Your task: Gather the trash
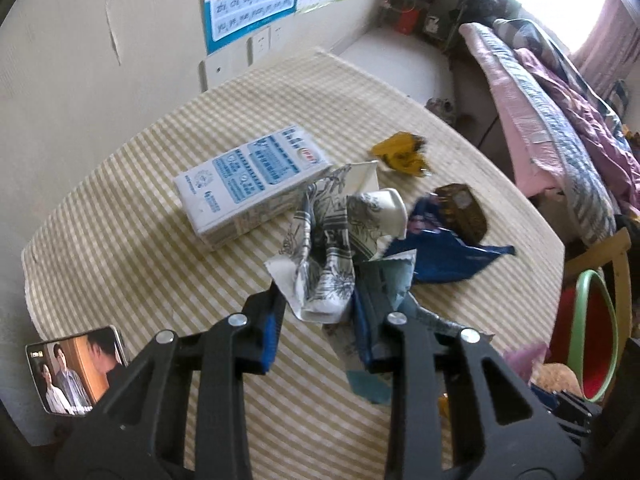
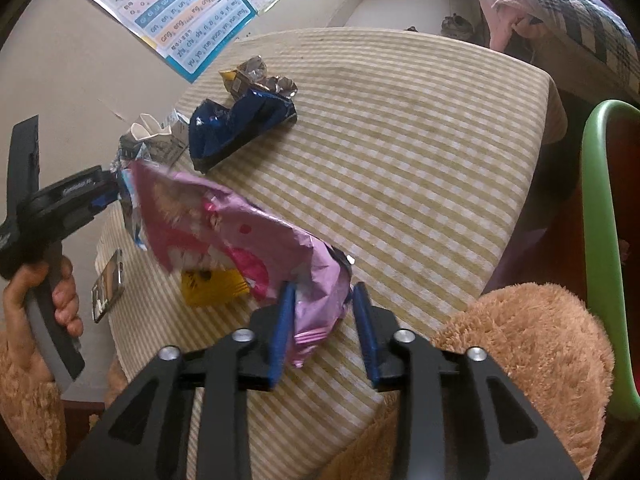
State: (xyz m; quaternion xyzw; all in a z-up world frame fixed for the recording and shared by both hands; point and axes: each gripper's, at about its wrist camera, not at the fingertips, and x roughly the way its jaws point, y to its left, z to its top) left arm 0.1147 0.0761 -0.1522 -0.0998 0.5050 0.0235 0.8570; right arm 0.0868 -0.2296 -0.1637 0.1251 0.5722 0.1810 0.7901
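The left gripper (image 1: 326,300) is pinched on a crumpled white wrapper with grey print (image 1: 332,248), a scrap of blue foil caught in with it, lifted just over the yellow-striped table (image 1: 120,208). Over on the right, the right gripper (image 2: 324,320) has its blue pads spread either side of a crinkled pink foil snack bag (image 2: 240,236); the pads look clear of it, so that bag seems loose, not held.

More trash waits on the table: a dark blue foil bag (image 2: 236,128), a crushed silver-and-brown wrapper (image 2: 260,78), a yellow wrapper (image 2: 212,286) under the pink bag, and a white-and-blue carton (image 1: 248,184). A green-rimmed red bin (image 2: 600,240) stands just beside the table's edge.

The risk now: that pink bag could slide off toward the person's fuzzy brown sleeve (image 2: 520,352) rather than into the bin. And the left bundle is a thin, springy pinch; a quick swing could shed it. The phone (image 1: 76,368) sits near the table edge, easy to knock.
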